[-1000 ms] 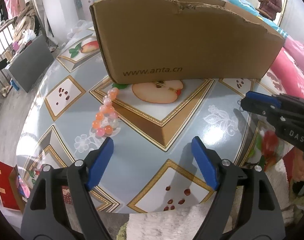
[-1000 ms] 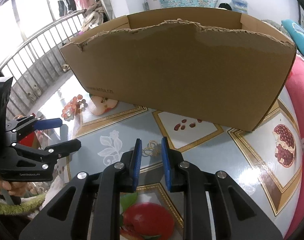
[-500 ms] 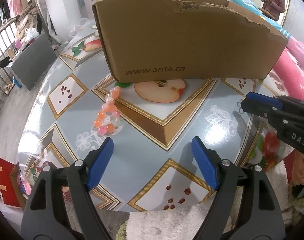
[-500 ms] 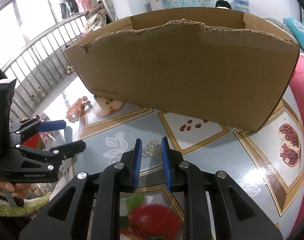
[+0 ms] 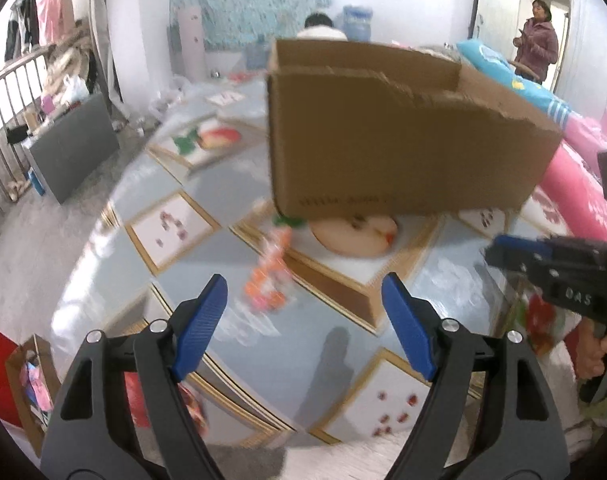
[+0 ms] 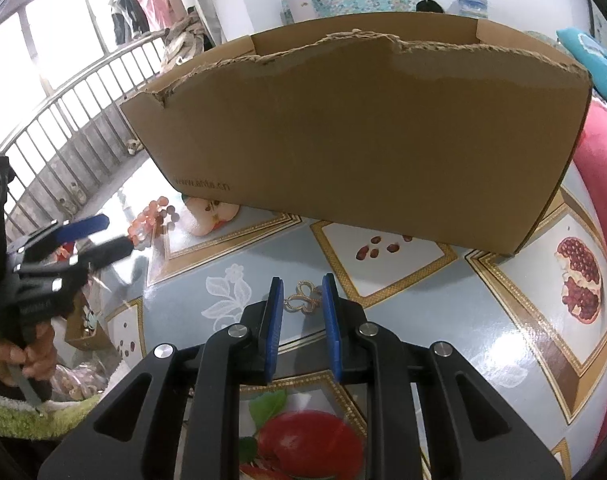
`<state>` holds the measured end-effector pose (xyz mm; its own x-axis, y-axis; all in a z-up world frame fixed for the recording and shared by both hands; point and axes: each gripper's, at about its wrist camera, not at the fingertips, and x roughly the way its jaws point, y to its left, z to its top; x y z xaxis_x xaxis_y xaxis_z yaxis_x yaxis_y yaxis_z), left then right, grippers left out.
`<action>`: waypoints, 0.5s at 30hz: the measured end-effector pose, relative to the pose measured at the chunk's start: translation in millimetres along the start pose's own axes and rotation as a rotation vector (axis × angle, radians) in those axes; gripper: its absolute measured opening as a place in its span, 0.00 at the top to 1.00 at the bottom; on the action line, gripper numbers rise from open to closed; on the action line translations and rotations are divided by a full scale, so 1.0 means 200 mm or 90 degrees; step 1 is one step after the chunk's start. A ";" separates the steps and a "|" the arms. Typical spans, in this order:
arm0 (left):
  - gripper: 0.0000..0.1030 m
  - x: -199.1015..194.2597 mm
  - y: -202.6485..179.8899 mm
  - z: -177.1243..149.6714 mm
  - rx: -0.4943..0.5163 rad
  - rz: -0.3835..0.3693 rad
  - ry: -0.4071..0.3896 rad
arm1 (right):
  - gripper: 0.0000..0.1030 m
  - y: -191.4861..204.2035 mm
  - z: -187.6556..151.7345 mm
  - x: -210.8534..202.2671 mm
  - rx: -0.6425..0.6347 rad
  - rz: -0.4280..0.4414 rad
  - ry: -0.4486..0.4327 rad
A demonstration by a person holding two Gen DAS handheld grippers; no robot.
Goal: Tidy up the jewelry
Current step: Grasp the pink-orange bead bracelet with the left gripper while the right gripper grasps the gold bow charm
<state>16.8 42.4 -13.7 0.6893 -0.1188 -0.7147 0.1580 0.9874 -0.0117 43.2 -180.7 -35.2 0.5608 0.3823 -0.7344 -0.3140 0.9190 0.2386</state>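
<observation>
**Count and orientation: two jewelry pieces, one box, two grippers**

We count one torn brown cardboard box [image 6: 363, 132] on the fruit-patterned tablecloth [image 6: 443, 292], filling the upper centre of the right wrist view. Two jewelry pieces lie on the cloth. The pink-and-orange bead bracelet [image 5: 269, 276] sits centre frame in the left wrist view, blurred, its long axis running from lower left up toward the box corner. The small gold openwork ornament [image 6: 302, 301] lies lower centre in the right wrist view, long axis roughly left to right.

The left gripper [image 5: 303, 320] is spread wide, holding nothing, bracelet just ahead of its left finger. The right gripper [image 6: 302, 312] stands narrowly parted, the ornament between its blue fingertips [image 6: 274, 312]; we cannot tell whether they touch it.
</observation>
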 end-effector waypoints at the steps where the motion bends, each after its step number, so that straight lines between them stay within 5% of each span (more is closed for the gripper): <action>1: 0.35 0.00 0.01 0.01 0.005 0.008 -0.005 | 0.81 0.00 0.00 0.00 0.002 0.003 -0.002; 8: 0.69 0.12 0.03 0.07 0.027 0.015 0.035 | 0.81 -0.03 -0.01 -0.01 0.003 0.013 -0.003; 15: 0.79 0.16 0.02 0.07 0.029 0.024 0.050 | 0.81 -0.05 -0.01 -0.03 0.008 0.018 -0.006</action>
<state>49.3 41.9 -28.0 0.6387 -0.0708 -0.7662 0.1663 0.9849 0.0476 41.0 -191.3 -35.4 0.5594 0.4093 -0.7208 -0.3205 0.9088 0.2673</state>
